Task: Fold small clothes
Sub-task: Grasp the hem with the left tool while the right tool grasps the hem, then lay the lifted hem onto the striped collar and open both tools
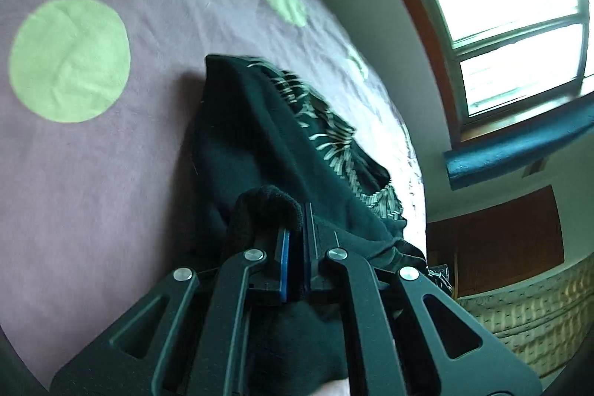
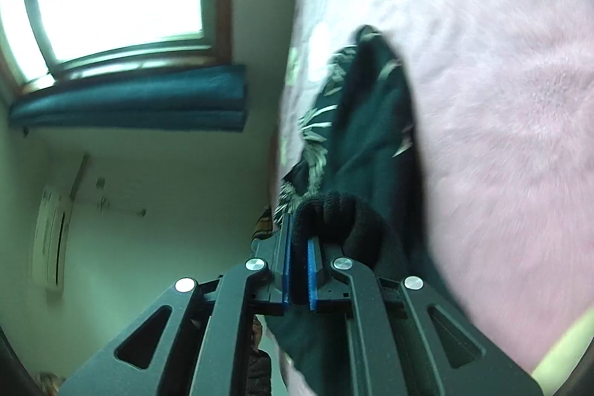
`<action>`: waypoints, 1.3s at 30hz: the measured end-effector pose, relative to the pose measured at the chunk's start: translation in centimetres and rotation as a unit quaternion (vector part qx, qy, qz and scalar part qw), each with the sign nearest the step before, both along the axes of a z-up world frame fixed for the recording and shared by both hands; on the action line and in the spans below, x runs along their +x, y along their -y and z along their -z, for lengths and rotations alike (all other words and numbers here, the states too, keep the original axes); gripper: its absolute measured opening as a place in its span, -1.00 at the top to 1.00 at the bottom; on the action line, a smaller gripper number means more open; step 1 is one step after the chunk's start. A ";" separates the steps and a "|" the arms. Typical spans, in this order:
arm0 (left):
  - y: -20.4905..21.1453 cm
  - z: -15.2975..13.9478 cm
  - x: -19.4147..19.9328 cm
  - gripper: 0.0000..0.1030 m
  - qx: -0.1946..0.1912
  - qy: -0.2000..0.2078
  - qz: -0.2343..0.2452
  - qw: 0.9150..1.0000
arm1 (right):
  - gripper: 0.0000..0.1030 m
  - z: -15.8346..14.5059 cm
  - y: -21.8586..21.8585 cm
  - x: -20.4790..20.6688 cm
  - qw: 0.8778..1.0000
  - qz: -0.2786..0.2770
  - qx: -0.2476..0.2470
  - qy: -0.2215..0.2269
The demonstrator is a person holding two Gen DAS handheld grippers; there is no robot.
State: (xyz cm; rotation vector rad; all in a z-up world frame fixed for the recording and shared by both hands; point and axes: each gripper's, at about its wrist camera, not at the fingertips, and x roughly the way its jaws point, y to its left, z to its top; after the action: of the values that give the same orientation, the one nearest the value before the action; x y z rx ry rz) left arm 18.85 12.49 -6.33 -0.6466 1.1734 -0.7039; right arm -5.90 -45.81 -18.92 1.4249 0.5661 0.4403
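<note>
I have my left gripper [image 1: 295, 232] and right gripper [image 2: 299, 240] each clamped narrowly on a bunched edge of the dark leaf-print garment [image 1: 267, 136], which hangs lifted above the pink bed cover [image 1: 111, 173] with green dots.

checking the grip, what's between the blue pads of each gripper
A bunched fold of the black garment sits between the pads of the left gripper in the left wrist view, and likewise in the right gripper in the right wrist view.

Matt knit garment [image 1: 260, 143], fuzzy blanket [image 1: 111, 173]
</note>
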 end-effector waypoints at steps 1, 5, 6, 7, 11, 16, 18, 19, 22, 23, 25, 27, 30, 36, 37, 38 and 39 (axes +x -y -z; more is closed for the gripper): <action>0.2 0.8 0.7 0.89 0.002 -0.009 0.005 1.000 | 0.87 0.8 0.1 0.4 1.000 0.002 0.009 -0.009; 0.0 2.3 2.2 0.83 -0.036 -0.030 0.020 0.999 | 0.87 1.8 0.9 0.4 0.999 -0.002 0.042 -0.009; -0.1 2.2 2.2 0.83 -0.047 -0.028 0.026 0.998 | 0.87 1.7 0.9 0.4 0.999 -0.004 0.042 -0.008; -0.1 1.9 2.1 0.80 -0.054 -0.023 0.033 0.998 | 0.87 1.7 0.9 0.3 0.999 0.002 0.035 -0.015; -1.0 0.8 1.9 0.52 -0.055 -0.002 0.032 0.998 | 0.84 1.9 1.5 0.0 0.999 -0.009 0.046 -0.019; -5.5 -0.7 2.2 0.01 -0.073 0.021 -0.042 0.996 | 0.46 1.5 2.1 0.1 0.998 -0.006 0.054 -0.014; -6.6 -0.9 2.3 0.00 -0.060 0.025 -0.054 0.996 | 0.25 1.0 3.0 -0.8 0.999 0.010 0.053 -0.003; -6.7 -1.1 2.2 0.00 -0.045 0.031 -0.048 0.997 | 0.17 0.4 3.4 -1.1 0.999 0.017 0.037 -0.001; -5.0 -2.0 1.7 -0.04 0.026 0.067 -0.005 0.997 | -0.04 -2.2 4.1 -1.4 0.998 0.026 -0.062 -0.003; -4.0 -2.2 1.6 -0.06 0.052 0.080 0.012 0.995 | -0.04 -3.2 4.1 -1.4 0.994 0.026 -0.106 -0.008; -2.5 -2.5 1.2 -0.11 0.096 0.110 0.048 0.988 | -0.05 -4.8 3.9 -0.8 0.981 0.013 -0.195 -0.015; -0.5 -2.3 1.0 -0.11 0.124 0.129 0.090 0.980 | -0.05 -5.7 3.4 0.5 0.968 -0.011 -0.251 -0.019; 2.3 -2.1 1.1 -0.11 0.148 0.141 0.133 0.970 | -0.05 -5.6 2.4 2.0 0.957 -0.047 -0.285 -0.010; 6.0 -1.9 2.6 -0.13 0.193 0.159 0.181 0.951 | -0.05 -5.5 1.1 4.5 0.948 -0.084 -0.307 0.019; 6.4 -1.8 2.7 -0.13 0.197 0.161 0.189 0.949 | -0.05 -5.4 1.1 4.4 0.947 -0.088 -0.309 0.021; 6.8 -1.8 2.9 -0.13 0.202 0.163 0.196 0.946 | -0.05 -5.6 0.9 4.6 0.944 -0.093 -0.314 0.022; 7.5 -1.7 3.0 -0.13 0.213 0.167 0.202 0.941 | -0.05 -5.6 0.8 4.7 0.942 -0.098 -0.321 0.023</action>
State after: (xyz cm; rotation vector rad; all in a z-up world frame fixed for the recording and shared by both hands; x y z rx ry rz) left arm 21.85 5.04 -4.64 0.0863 1.0997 -0.8306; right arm -1.22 -46.65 -13.32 0.7332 0.7355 0.3952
